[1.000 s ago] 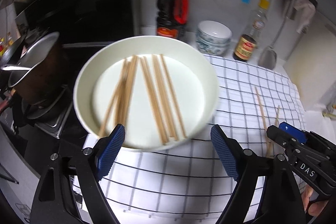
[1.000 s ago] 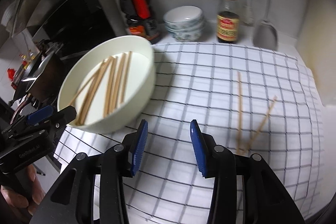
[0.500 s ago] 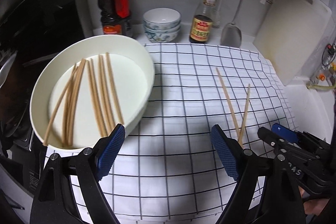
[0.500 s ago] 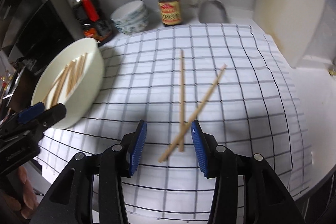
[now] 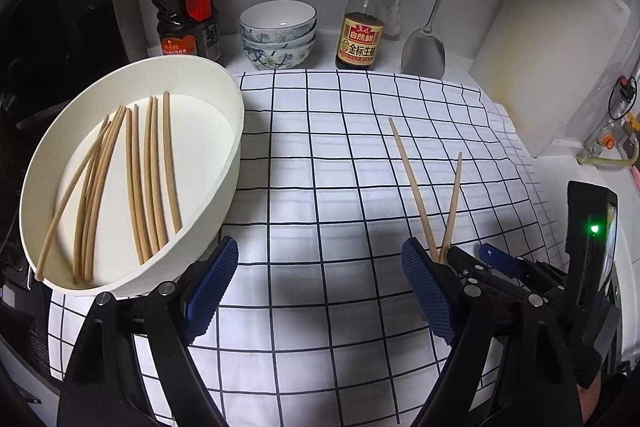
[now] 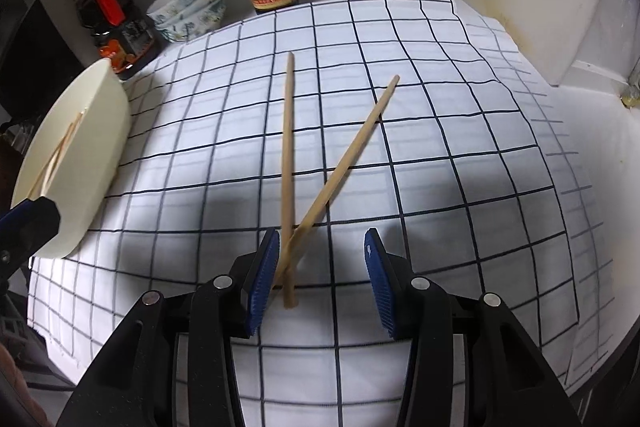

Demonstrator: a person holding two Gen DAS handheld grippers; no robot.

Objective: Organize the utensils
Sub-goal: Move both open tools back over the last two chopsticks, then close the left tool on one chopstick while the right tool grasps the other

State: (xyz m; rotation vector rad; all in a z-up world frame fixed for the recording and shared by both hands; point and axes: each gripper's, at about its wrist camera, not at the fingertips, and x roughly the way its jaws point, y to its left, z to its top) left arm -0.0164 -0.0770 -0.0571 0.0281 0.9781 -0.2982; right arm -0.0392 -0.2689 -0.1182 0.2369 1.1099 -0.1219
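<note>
Two wooden chopsticks point(image 6: 288, 147) lie crossed on the checked cloth point(image 6: 440, 147); they also show in the left wrist view point(image 5: 416, 183). My right gripper point(image 6: 320, 283) is open, its near ends of the chopsticks lying between its pads, close to the left pad point(image 6: 262, 283). A white oval bowl point(image 5: 224, 131) at the left holds several chopsticks point(image 5: 136, 179). My left gripper point(image 5: 320, 283) is open and empty above the cloth, between the bowl and the loose pair. The right gripper's tip point(image 5: 472, 267) shows at the chopsticks' near ends.
At the back stand a dark sauce bottle point(image 5: 186, 7), stacked bowls point(image 5: 278, 35), a soy bottle point(image 5: 362, 23) and a metal spatula point(image 5: 424, 47). A white cutting board point(image 5: 552, 59) leans at the right. A stove area lies left of the bowl.
Both grippers have swung right, away from the bowl. The right gripper has opened wider and come down over the near ends of the crossed chopsticks.
</note>
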